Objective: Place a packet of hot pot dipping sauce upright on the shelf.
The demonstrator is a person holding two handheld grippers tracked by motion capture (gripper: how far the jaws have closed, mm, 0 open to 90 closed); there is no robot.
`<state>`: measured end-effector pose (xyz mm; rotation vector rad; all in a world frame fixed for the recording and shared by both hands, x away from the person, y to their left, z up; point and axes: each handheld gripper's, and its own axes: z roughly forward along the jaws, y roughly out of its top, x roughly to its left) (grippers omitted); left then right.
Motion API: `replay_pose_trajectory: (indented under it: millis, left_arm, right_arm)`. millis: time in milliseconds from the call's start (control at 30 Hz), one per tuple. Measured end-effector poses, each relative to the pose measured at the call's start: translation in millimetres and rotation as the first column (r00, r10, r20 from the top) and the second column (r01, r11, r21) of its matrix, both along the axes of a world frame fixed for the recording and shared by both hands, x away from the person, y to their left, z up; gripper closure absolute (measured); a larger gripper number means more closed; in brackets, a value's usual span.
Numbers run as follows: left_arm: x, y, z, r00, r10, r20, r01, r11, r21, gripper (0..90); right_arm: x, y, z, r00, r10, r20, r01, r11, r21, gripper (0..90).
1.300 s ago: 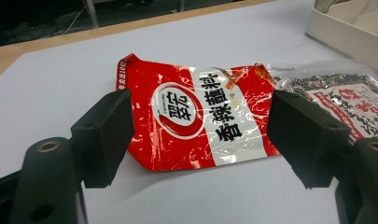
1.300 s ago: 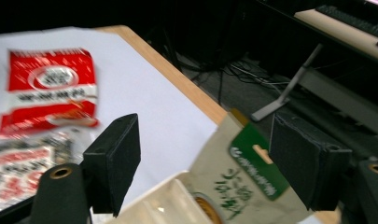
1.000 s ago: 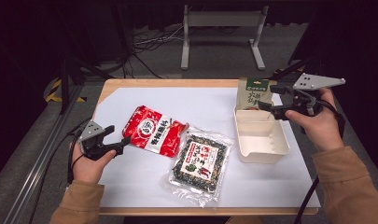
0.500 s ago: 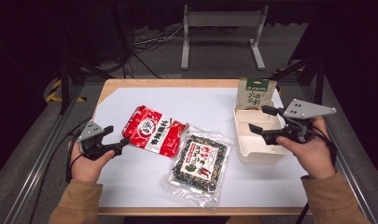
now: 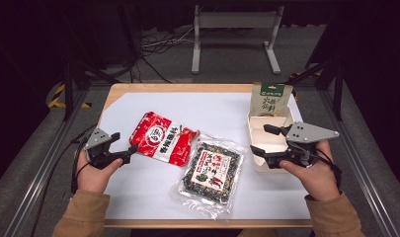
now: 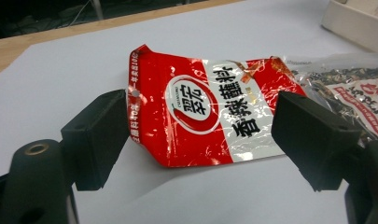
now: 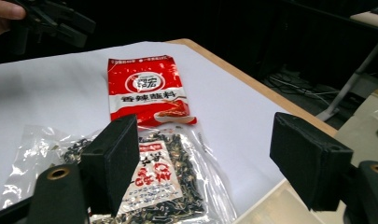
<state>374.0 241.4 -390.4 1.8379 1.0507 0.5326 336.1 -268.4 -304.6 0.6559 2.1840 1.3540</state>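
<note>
Nearest to you, your left tongs (image 5: 124,151) rest low on the white sheet over the wooden tabletop (image 5: 153,89), with both jaws spread wide. In the left gripper view, the short edge of the red crinkled foil snack packet with a white band (image 6: 201,111) lies just ahead of these jaws, and one jaw stands right beside its corner. Nothing is pinched between them.

On your other side, your right tongs (image 5: 262,140) hover over the near part of the cream rectangular paper tray (image 5: 253,124). Their jaws are also spread, and they hold nothing. They point toward the middle of the tabletop.

Between your two hands lies the clear plastic bag of dark dried bits with a red and white label (image 5: 212,171), flat on the sheet. Its upper corner is just beside the red packet; I cannot tell if they touch.

Farther away, behind the tray, a green and white paper pouch (image 5: 270,99) leans up at the tray's far end.
</note>
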Motion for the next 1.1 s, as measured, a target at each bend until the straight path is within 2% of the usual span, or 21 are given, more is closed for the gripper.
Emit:
replay_pose_trajectory:
  millis: [167, 300, 367, 400, 600, 700, 800, 967, 1100]
  left_arm:
    - [4.7, -0.4, -3.4, 0.9994, 0.020, -0.027, -0.021, 0.9993, -0.029, 20.7]
    - [13.4, -1.7, -8.8, 0.9971, 0.030, -0.070, -0.030, 0.9995, -0.003, 18.7]
    - [18.6, -3.0, -11.6, 0.9939, 0.032, -0.105, -0.031, 0.9995, 0.010, 15.5]
    - [21.2, -3.7, -12.8, 0.9922, 0.038, -0.119, -0.038, 0.9993, -0.001, 14.4]
    - [36.5, -2.0, -19.2, 0.9838, 0.064, -0.167, -0.064, 0.9979, 0.004, 12.0]
    - [44.5, -4.5, -25.2, 0.9788, 0.044, -0.200, -0.047, 0.9988, -0.010, 10.6]
    - [51.1, -7.3, -30.4, 0.9767, 0.047, -0.209, -0.050, 0.9987, -0.010, 10.6]
    - [58.6, -7.0, -36.0, 0.9729, 0.054, -0.225, -0.068, 0.9963, -0.054, 12.9]
    - [64.7, -7.0, -43.0, 0.9709, 0.053, -0.234, -0.064, 0.9971, -0.039, 13.8]
  right_arm:
    - [2.1, 0.3, -5.9, 0.9998, -0.006, -0.017, 0.006, 1.0000, -0.006, 24.6]
    - [3.6, 1.3, -7.9, 0.9997, -0.005, -0.022, 0.005, 0.9999, -0.011, 24.6]
    - [3.6, 1.8, -8.4, 0.9997, -0.003, -0.022, 0.003, 0.9999, -0.010, 24.6]
    - [4.1, 2.0, -9.0, 0.9997, -0.001, -0.024, 0.000, 0.9999, -0.010, 24.6]
    - [5.5, 4.5, -11.1, 0.9995, 0.002, -0.030, -0.002, 0.9998, -0.018, 24.6]
    - [6.0, 4.1, -9.0, 0.9996, 0.003, -0.027, -0.003, 0.9999, -0.010, 24.6]
    - [7.0, 3.3, -8.4, 0.9996, 0.003, -0.027, -0.003, 1.0000, 0.000, 24.6]
    - [7.4, 3.3, -10.1, 0.9996, 0.002, -0.027, -0.002, 1.0000, -0.007, 24.6]
    - [5.9, 3.5, -9.0, 0.9996, 0.007, -0.028, -0.007, 1.0000, -0.001, 24.6]
